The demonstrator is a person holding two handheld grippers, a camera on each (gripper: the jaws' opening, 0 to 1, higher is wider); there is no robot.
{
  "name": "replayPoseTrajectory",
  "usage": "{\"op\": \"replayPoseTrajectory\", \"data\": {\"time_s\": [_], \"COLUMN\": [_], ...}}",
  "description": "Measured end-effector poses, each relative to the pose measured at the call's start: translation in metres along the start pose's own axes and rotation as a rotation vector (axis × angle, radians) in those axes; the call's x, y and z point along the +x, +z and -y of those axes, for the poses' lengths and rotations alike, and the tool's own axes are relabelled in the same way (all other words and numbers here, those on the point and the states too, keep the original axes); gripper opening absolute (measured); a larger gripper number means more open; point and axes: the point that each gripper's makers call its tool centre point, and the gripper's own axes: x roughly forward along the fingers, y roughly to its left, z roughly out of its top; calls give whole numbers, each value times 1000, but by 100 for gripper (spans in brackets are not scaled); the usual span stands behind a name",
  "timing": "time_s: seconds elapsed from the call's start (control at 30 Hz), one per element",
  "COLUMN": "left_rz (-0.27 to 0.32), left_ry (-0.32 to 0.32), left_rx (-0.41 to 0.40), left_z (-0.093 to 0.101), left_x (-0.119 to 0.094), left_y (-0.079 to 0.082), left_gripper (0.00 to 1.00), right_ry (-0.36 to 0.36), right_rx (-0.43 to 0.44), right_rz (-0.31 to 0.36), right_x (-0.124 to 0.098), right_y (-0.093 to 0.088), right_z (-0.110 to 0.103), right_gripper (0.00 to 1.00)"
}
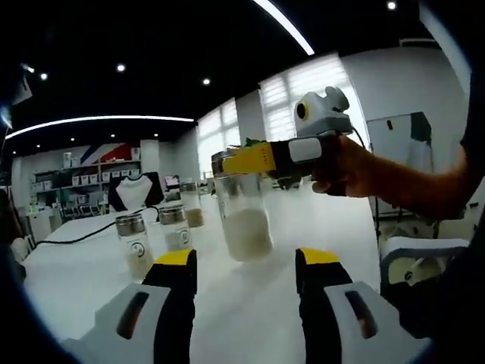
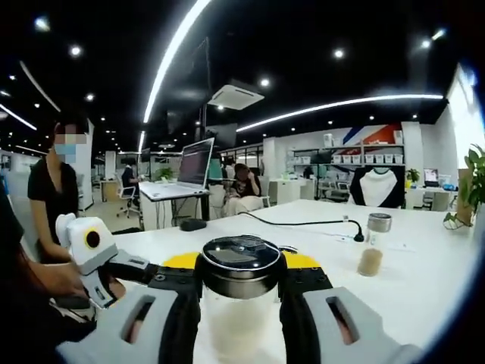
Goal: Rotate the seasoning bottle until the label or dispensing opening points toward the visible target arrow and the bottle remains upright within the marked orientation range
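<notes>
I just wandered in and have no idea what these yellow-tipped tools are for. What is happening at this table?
A person holds a two-jaw gripper in each hand. The right gripper is clamped around the upper part of a clear seasoning bottle partly filled with pale powder, which looks upright over the white table. The left gripper is open and holds nothing, pointing at that bottle. Two smaller jars stand on the table nearby. No target arrow is visible.

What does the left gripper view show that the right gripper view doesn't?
Left gripper view: two small jars by its open left tongs, and the seasoning bottle's whole side. Right gripper view: the bottle's dark cap from above, a laptop, a black cable. Both: the right tongs shut on that bottle, on the white table.
</notes>
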Motion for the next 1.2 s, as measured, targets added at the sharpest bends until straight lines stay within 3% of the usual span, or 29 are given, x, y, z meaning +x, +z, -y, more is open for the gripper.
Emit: {"op": "replayPoseTrajectory", "data": {"time_s": [0.17, 0.3, 0.53, 0.73, 0.8, 0.93, 1.03, 1.2], "left_rz": [0, 22, -10, 35, 37, -18, -54, -34], "left_ry": [-7, -72, -126, -173, -167, -121, -54, -5], "left_rx": [-68, -99, -82, -133, -125, -133, -111, -111], "left_z": [2, 15, 27, 35, 35, 37, 32, 23], "left_x": [0, 2, 3, 0, 0, 2, 5, 4], "left_y": [1, 5, 1, 10, 11, 6, -2, -1], "left_gripper": [53, 53, 51, 44, 44, 43, 43, 43], "right_ry": [114, 216, 333, 418, 417, 386, 342, 220], "right_rx": [20, 37, 48, 27, 17, -24, -139, -112], "right_rz": [25, 45, 61, 82, 87, 71, 62, 102], "right_x": [-1, -3, -8, -17, -19, -17, -14, -11], "right_y": [5, 10, 14, 17, 17, 12, 7, 9], "right_z": [-33, -55, -75, -89, -90, -94, -95, -86], "right_gripper": [36, 36, 36, 37, 37, 38, 38, 37]}}
